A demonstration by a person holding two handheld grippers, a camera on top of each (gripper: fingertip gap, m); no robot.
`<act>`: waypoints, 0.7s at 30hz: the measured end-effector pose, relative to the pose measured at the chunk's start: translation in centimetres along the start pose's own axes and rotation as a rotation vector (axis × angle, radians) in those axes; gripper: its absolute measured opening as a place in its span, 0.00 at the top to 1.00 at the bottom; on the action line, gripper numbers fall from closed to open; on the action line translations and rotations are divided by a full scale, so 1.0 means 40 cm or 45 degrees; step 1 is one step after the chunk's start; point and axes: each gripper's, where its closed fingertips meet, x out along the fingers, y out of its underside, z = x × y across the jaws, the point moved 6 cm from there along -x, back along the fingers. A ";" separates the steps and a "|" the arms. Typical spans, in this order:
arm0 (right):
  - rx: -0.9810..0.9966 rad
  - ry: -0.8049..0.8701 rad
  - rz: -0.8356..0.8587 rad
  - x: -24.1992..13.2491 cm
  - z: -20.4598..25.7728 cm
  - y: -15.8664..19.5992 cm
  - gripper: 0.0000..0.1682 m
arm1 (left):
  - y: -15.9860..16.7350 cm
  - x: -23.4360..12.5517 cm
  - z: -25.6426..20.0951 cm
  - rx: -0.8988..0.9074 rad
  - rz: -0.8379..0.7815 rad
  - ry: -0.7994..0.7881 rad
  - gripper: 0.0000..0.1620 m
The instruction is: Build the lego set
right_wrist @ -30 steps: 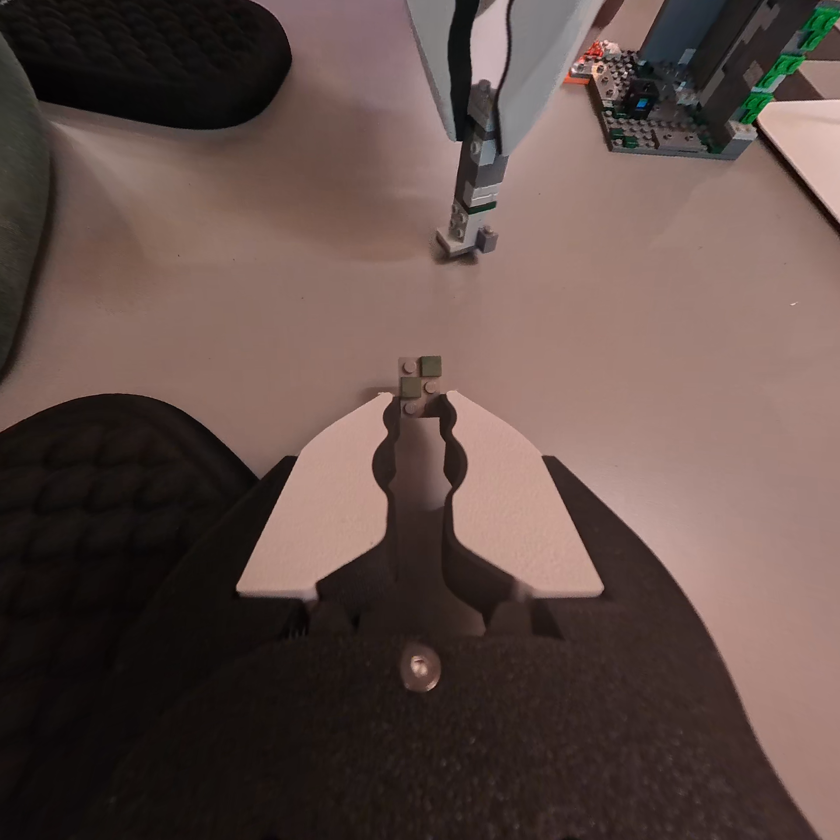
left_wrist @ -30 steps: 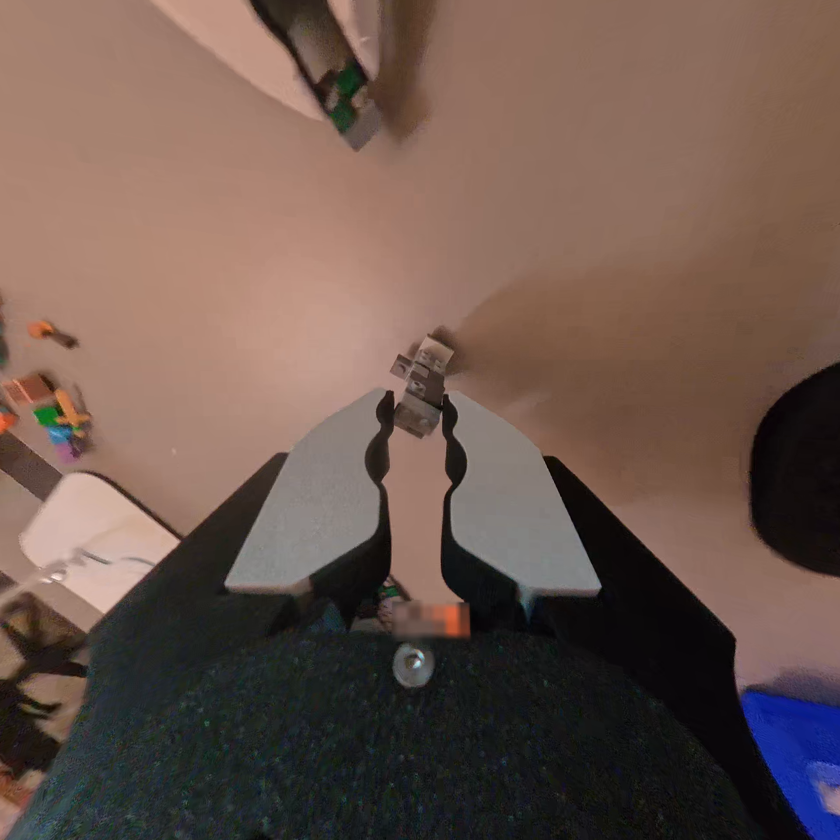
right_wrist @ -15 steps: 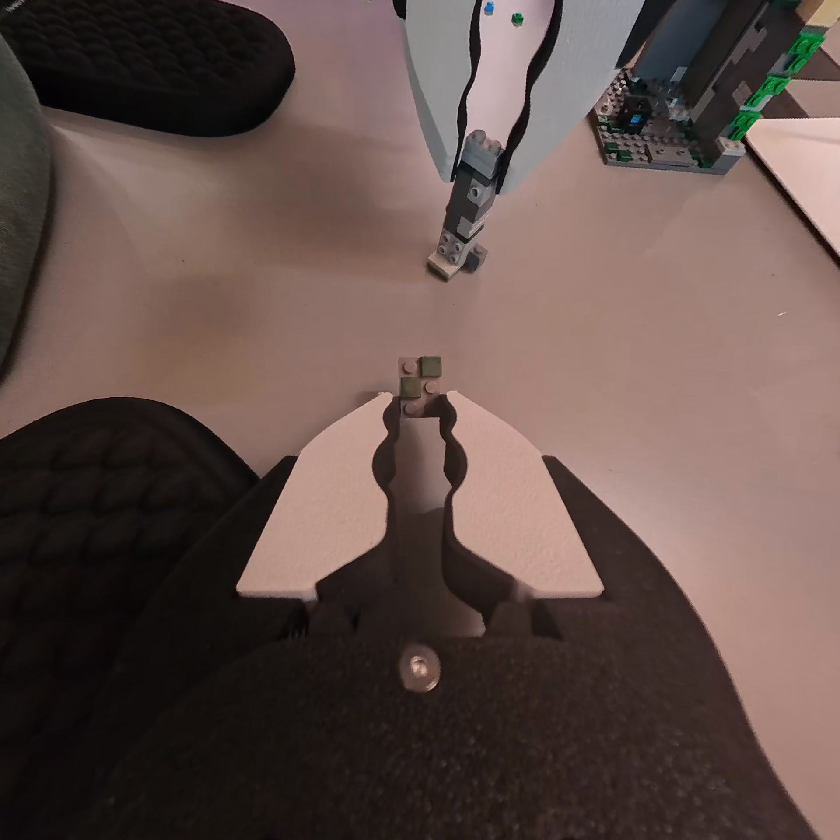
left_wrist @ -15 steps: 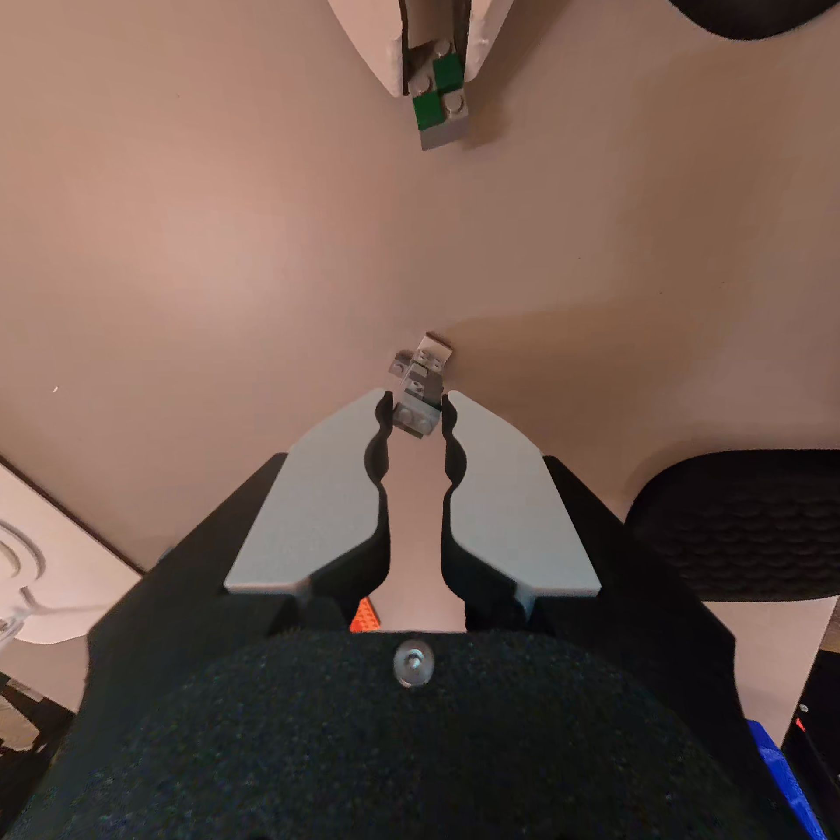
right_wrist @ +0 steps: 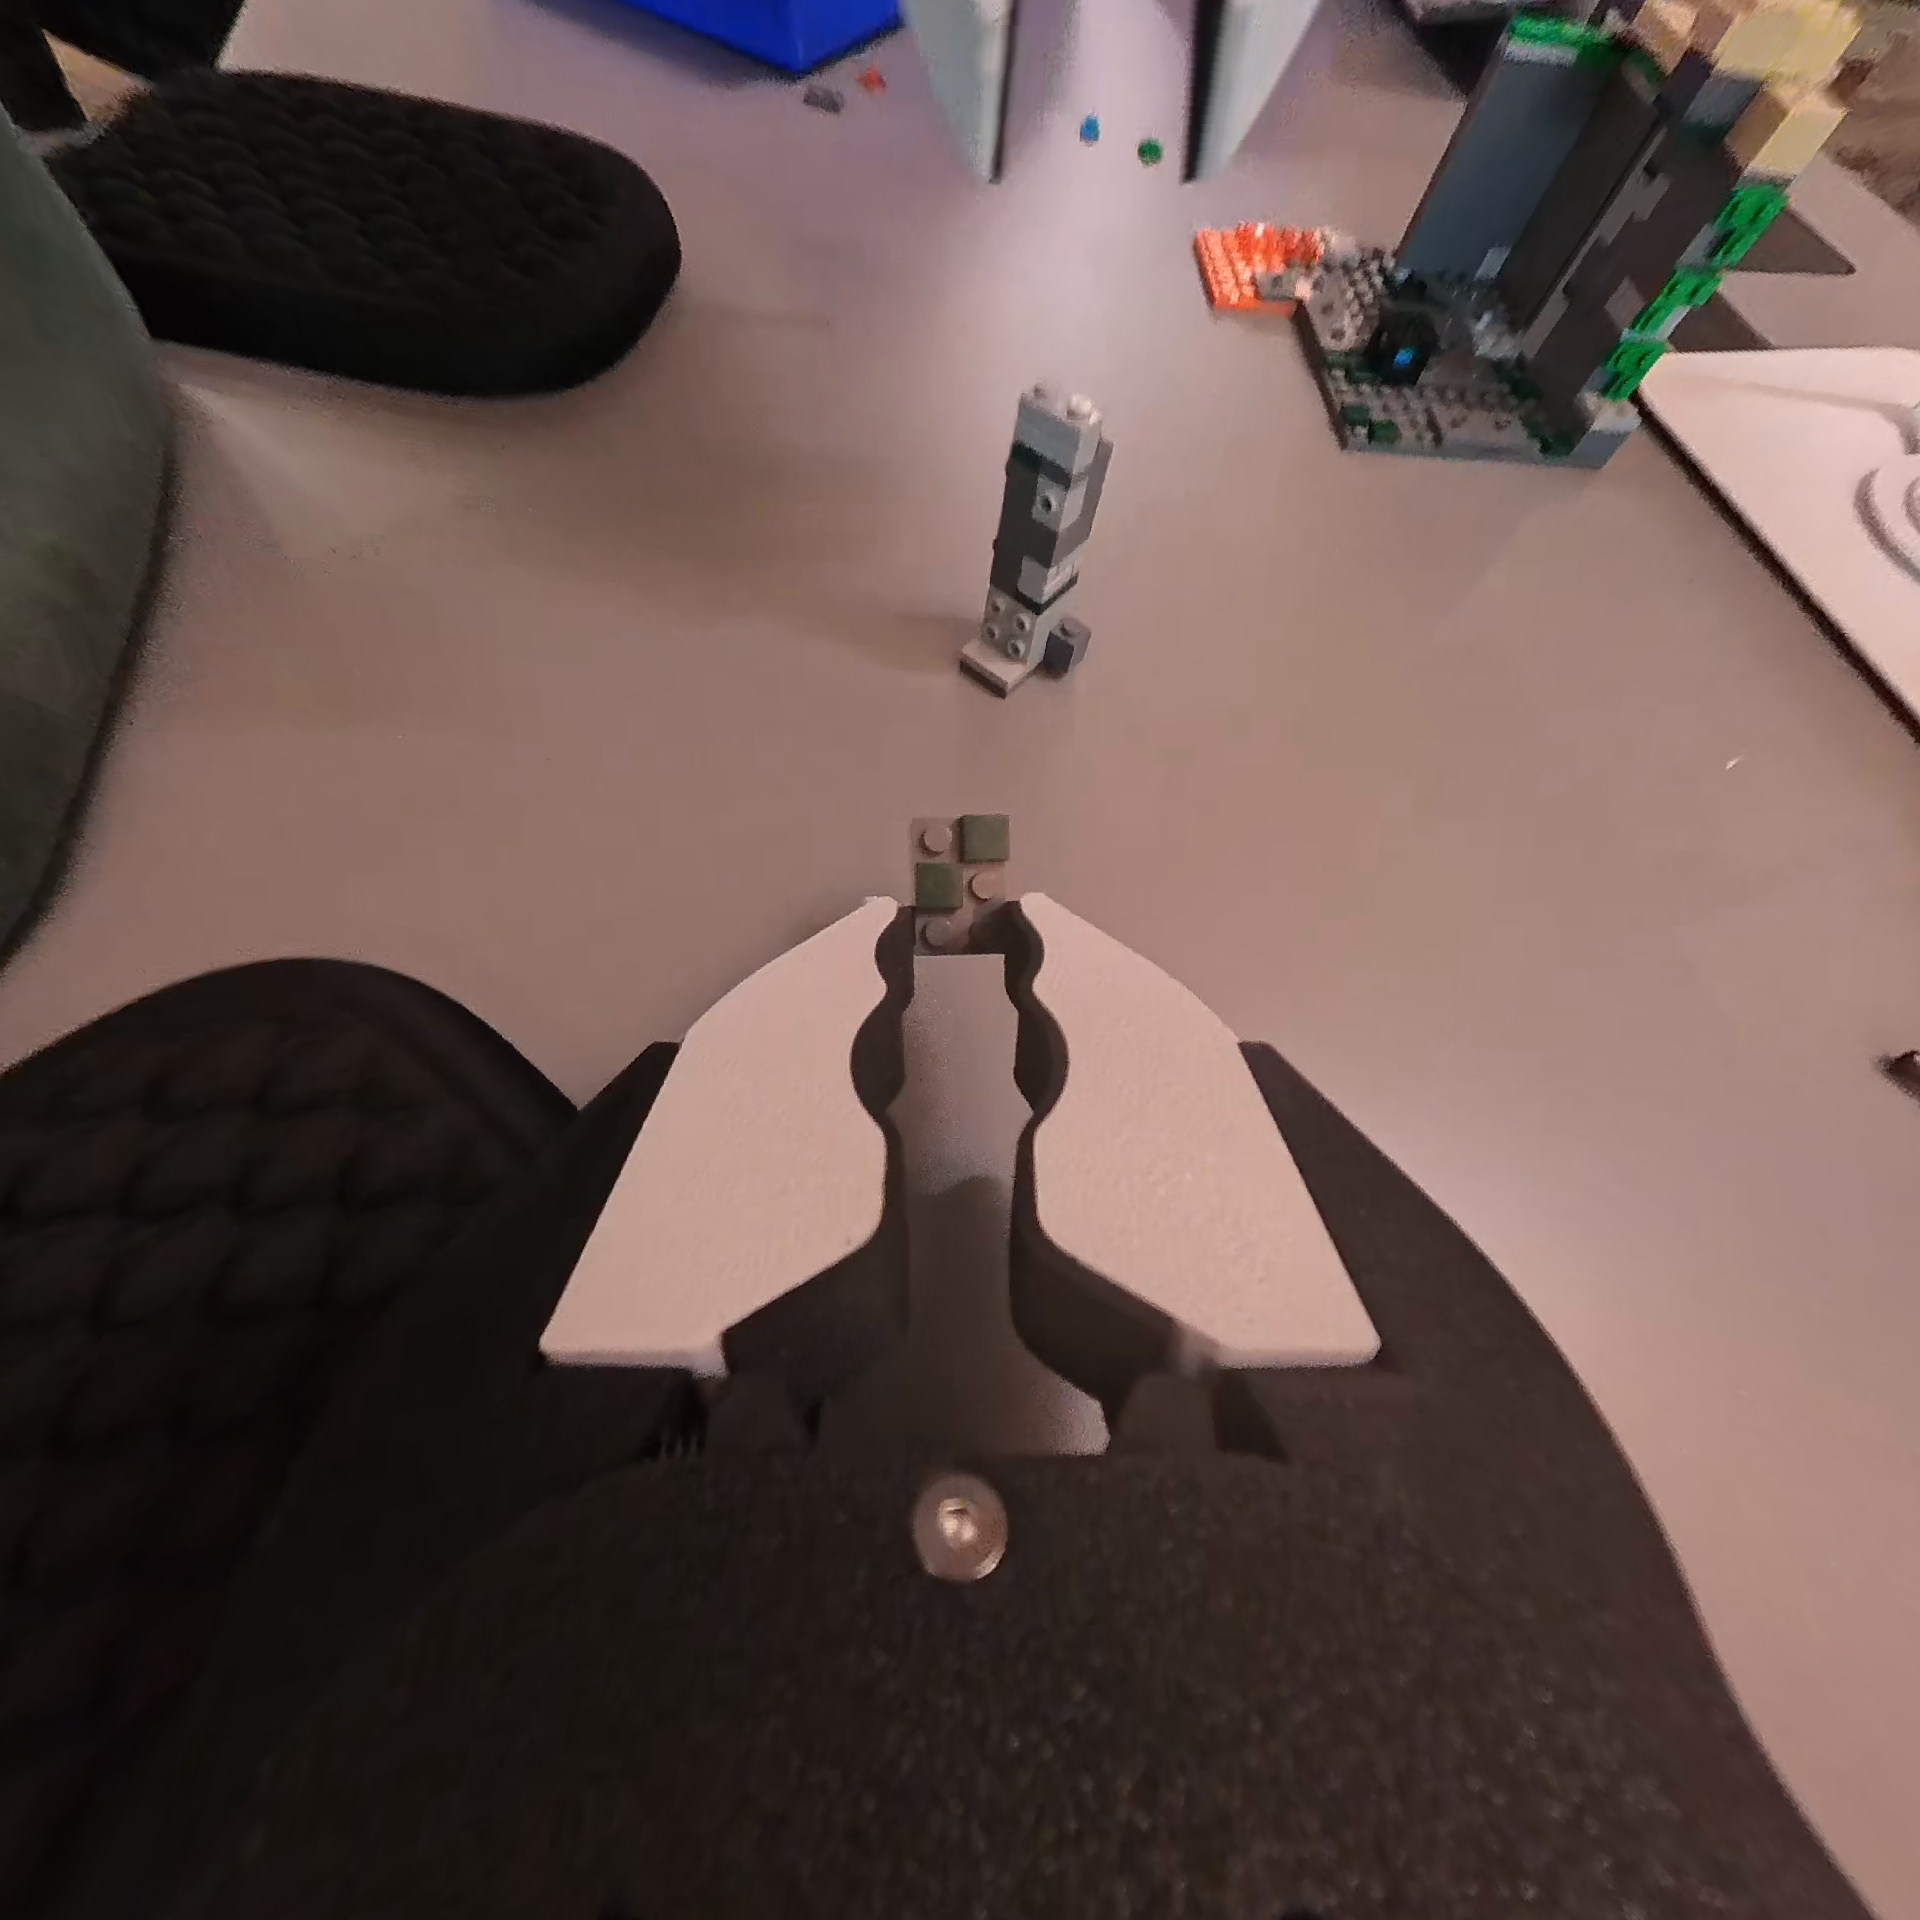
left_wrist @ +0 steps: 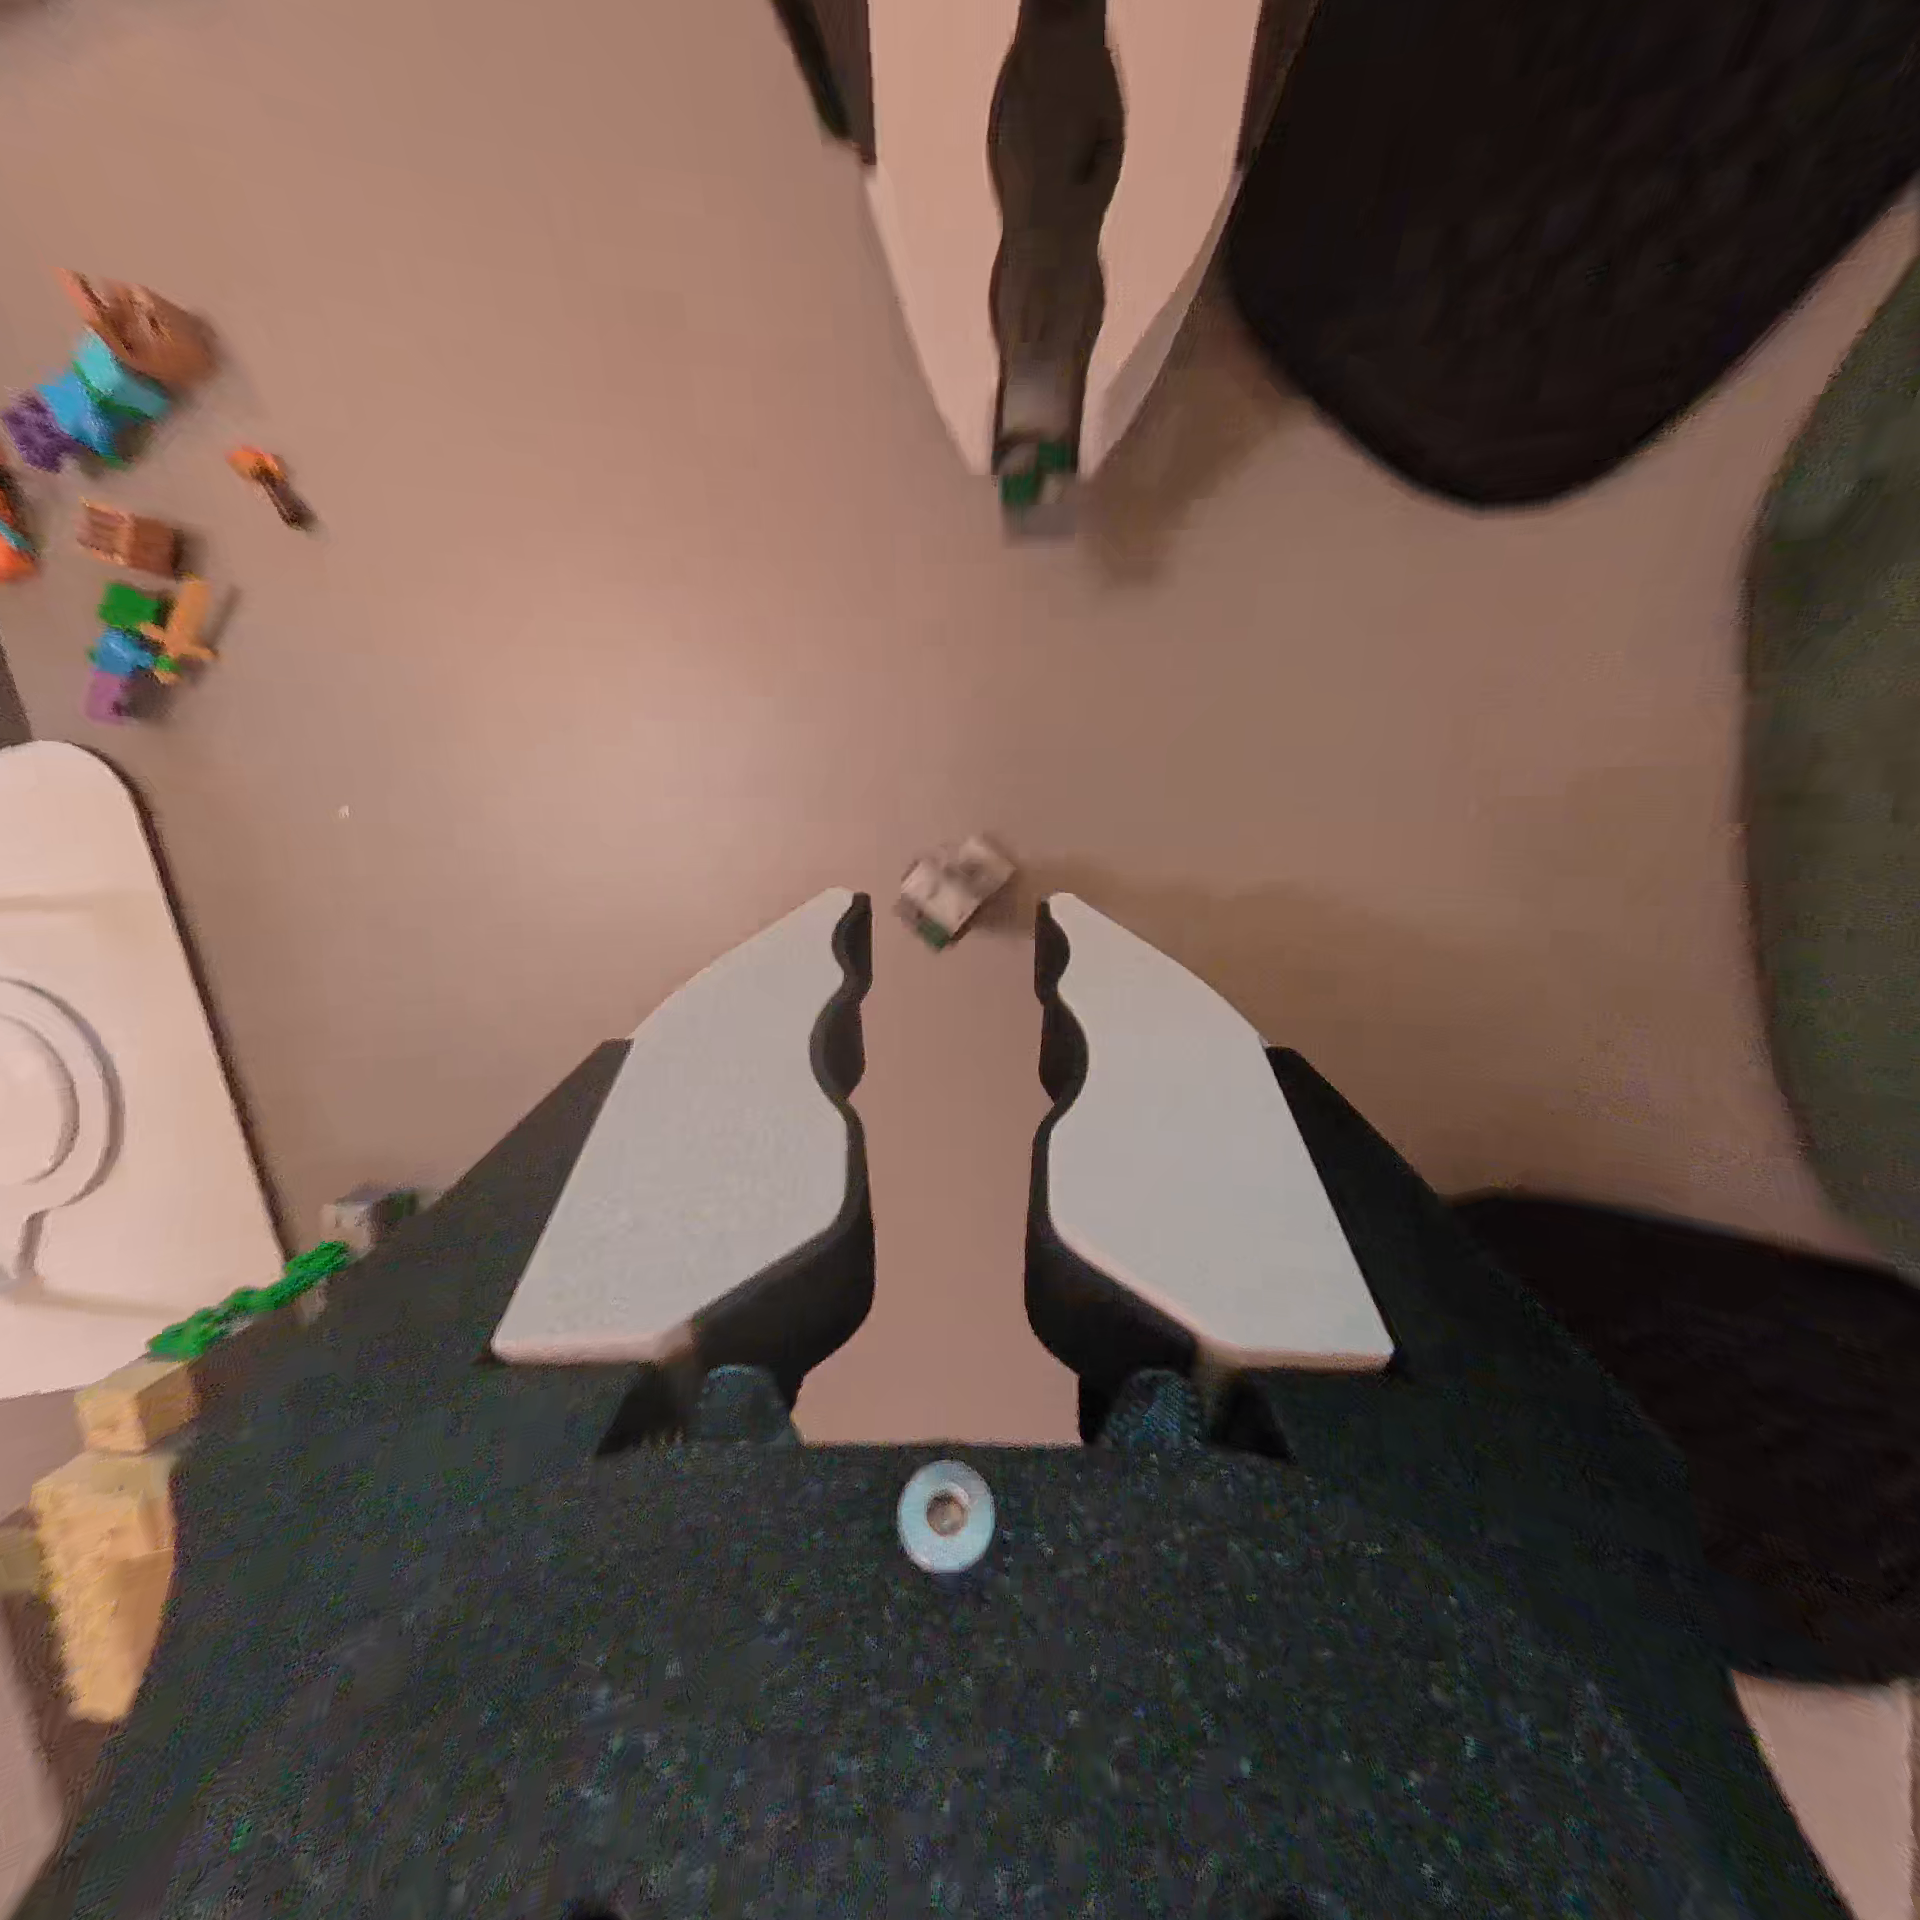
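1. Left gripper (left_wrist: 951, 906): jaws now spread apart and empty. Half a second ago they were clamped on the top of the grey brick column; that grip has been let go, and the gripper has pulled up and away from it.
2. Grey brick column (right_wrist: 1042, 535): stands upright and free on the tabletop, on a small light-grey base plate with a dark stud piece just beside its foot. In the left wrist view its top (left_wrist: 956, 888) shows just beyond the open jaws, blurred, touching neither finger.
3. Right gripper (right_wrist: 961, 914): jaws narrow, clamped on the near end of a small grey plate, as in the earlier frames.
4. Small grey plate (right_wrist: 961, 862): carries two dark-green tiles set diagonally; held level above the tabletop, short of the column and well apart from it. In the left wrist view it is only a blurred green-and-grey tip (left_wrist: 1034, 488) between the right gripper's fingers.
5. Large partly built model (right_wrist: 1538, 301): dark-grey and tan towers with green trim on a grey base, toward the far right of the tabletop; an orange studded piece (right_wrist: 1247, 265) touches its left side.
6. Loose coloured figures and bricks (left_wrist: 125, 499): scattered group, blurred.
7. Black padded object (right_wrist: 353, 229): lies toward the far left of the tabletop.
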 end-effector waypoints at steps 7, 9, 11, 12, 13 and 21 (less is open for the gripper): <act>-0.039 0.040 -0.151 0.007 0.028 -0.086 0.90 | 0.006 0.058 -0.094 -0.174 -0.380 -0.183 0.79; -0.068 0.050 -0.150 0.014 0.041 -0.113 0.90 | 0.010 0.074 -0.111 -0.181 -0.452 -0.204 0.79; -0.111 0.044 -0.120 0.027 0.058 -0.137 0.90 | 0.016 0.080 -0.123 -0.171 -0.507 -0.230 0.79; -0.138 0.048 -0.099 0.034 0.065 -0.146 0.90 | 0.020 0.079 -0.127 -0.161 -0.531 -0.244 0.79; -0.167 0.055 -0.074 0.043 0.072 -0.154 0.90 | 0.024 0.076 -0.129 -0.150 -0.554 -0.262 0.79; -0.218 0.022 0.021 0.108 0.090 -0.191 0.90 | 0.060 0.064 -0.164 -0.107 -0.633 -0.279 0.83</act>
